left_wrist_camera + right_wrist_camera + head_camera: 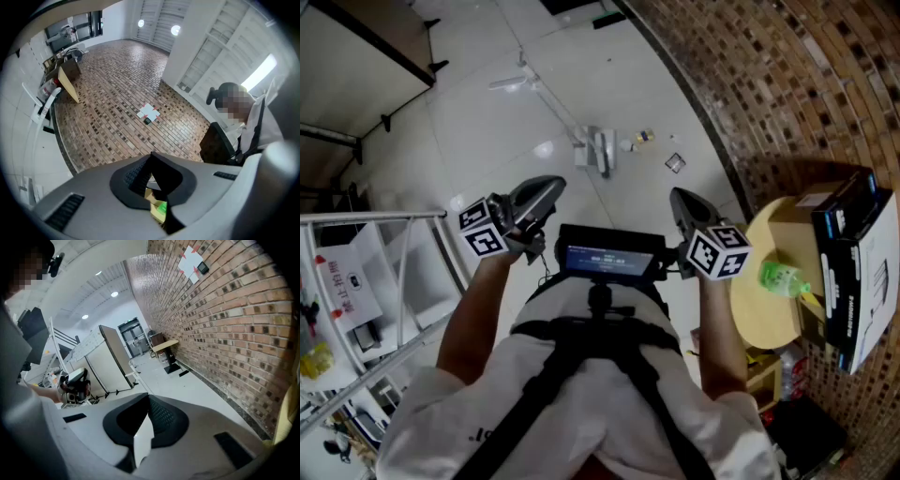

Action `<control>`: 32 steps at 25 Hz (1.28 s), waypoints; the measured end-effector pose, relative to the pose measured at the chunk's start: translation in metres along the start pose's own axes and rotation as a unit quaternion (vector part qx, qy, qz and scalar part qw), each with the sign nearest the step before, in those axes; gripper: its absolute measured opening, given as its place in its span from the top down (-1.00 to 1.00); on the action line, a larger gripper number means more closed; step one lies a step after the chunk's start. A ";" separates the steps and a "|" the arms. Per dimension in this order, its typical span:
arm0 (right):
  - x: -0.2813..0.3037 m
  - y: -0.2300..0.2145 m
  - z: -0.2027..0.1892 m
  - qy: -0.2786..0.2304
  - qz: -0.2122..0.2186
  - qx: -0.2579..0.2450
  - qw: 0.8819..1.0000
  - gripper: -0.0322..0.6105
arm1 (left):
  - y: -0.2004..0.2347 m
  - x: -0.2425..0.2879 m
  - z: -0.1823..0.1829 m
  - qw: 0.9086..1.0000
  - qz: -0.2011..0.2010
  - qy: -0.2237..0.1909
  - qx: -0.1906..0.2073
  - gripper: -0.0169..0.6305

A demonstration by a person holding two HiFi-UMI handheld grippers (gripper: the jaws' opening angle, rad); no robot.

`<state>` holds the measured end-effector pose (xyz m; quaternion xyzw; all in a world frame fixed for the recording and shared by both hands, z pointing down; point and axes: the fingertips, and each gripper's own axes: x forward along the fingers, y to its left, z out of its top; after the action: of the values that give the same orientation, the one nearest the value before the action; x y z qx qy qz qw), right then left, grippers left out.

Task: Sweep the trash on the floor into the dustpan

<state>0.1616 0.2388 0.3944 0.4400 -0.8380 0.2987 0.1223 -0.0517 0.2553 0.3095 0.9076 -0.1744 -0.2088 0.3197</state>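
In the head view a grey and white dustpan set [595, 150] stands on the pale tiled floor well ahead of me. Small bits of trash [641, 138] and a dark square wrapper [675, 162] lie just to its right. My left gripper [551, 186] and right gripper [678, 199] are held at waist height, far from the trash. Both are shut with nothing between the jaws. The left gripper [151, 158] faces the brick wall. The right gripper [147, 400] looks along the wall, and the left gripper [75, 380] shows at that view's left.
A curved brick wall [787, 84] bounds the floor on the right. A round wooden table [773, 281] with a green bottle [781, 277] and boxes [853, 262] stands at my right. A metal rack [366, 281] is at my left. White partitions [110, 359] stand farther off.
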 end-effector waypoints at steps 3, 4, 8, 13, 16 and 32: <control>-0.002 -0.008 0.002 0.004 -0.008 -0.008 1.000 0.90 | 0.019 -0.003 0.004 0.998 0.055 -0.021 0.011 0.95; -0.002 -0.011 0.003 0.004 -0.010 -0.012 1.000 0.90 | 0.024 -0.005 0.005 0.997 0.069 -0.028 0.011 0.95; 0.002 -0.030 0.009 0.007 -0.021 -0.032 0.999 0.90 | 0.045 -0.012 0.006 0.991 0.124 -0.055 0.000 0.95; 0.017 -0.053 0.017 0.008 -0.026 -0.050 0.998 0.90 | 0.075 -0.025 0.007 0.972 0.217 -0.084 0.001 0.95; 0.033 -0.063 0.023 0.013 -0.030 -0.072 0.997 0.84 | 0.091 -0.032 0.008 0.961 0.260 -0.091 0.003 0.95; 0.172 -0.010 0.064 0.058 -0.003 -0.154 0.986 0.45 | 0.206 -0.083 0.060 0.928 0.345 -0.124 -0.068 0.44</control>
<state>0.0725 0.0814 0.4284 0.4006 -0.8641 0.1909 0.2374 -0.1890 0.1108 0.4240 0.7343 -0.5005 -0.2081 0.4086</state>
